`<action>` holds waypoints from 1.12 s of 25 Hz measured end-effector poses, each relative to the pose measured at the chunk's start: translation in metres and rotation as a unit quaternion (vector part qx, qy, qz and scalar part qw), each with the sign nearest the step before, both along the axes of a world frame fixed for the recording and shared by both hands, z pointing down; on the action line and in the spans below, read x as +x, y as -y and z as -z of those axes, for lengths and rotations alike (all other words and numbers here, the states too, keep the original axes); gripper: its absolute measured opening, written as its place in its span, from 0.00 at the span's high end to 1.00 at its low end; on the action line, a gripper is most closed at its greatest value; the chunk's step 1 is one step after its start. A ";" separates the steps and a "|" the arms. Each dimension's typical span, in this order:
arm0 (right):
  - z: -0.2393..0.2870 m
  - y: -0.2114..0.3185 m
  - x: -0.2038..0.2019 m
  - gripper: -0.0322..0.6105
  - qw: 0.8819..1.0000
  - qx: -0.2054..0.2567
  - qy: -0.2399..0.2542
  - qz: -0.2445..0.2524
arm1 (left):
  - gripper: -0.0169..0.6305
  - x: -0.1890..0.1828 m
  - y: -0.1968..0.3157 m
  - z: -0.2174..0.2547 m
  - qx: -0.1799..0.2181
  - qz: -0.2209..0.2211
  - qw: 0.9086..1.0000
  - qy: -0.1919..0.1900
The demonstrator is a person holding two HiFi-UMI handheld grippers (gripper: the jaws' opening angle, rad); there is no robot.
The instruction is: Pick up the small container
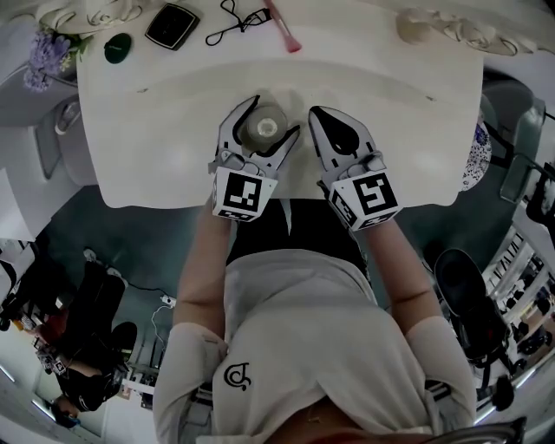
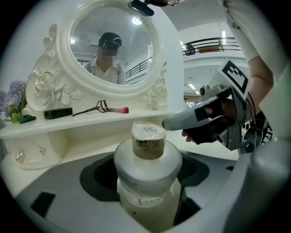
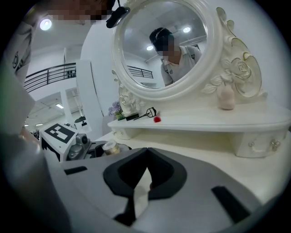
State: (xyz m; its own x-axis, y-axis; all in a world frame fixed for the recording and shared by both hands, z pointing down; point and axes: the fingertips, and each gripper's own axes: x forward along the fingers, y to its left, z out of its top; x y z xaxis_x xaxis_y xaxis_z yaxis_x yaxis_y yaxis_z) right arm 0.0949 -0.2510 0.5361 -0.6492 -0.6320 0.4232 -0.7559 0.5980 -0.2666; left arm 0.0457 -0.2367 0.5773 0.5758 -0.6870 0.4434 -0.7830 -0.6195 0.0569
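The small container, a pale round jar with a narrower brownish top, stands on the white vanity table near its front edge. My left gripper is open, one jaw on each side of the jar. In the left gripper view the container fills the space between the dark pads, with a gap on each side. My right gripper is shut and empty, just right of the jar, and shows as the right gripper in the left gripper view. From the right gripper view, the container sits low at the left.
On the shelf behind lie a black compact, an eyelash curler, a pink brush and a green round item. Purple flowers stand at the left. An ornate oval mirror rises behind; a small vase stands at the right.
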 end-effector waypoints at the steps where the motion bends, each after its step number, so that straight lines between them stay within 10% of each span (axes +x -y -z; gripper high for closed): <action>1: -0.001 0.001 0.002 0.94 1.000 -0.002 0.000 -0.002 | 0.41 0.000 0.002 0.002 0.004 0.003 1.000 -0.002; 13: 0.003 0.001 0.022 0.94 1.000 -0.001 -0.009 -0.014 | 0.43 -0.002 0.002 0.002 -0.014 0.006 1.000 0.023; 28: 0.102 -0.010 0.012 0.94 0.995 0.098 0.010 0.000 | 0.43 -0.019 -0.012 0.137 0.018 0.022 0.999 -0.019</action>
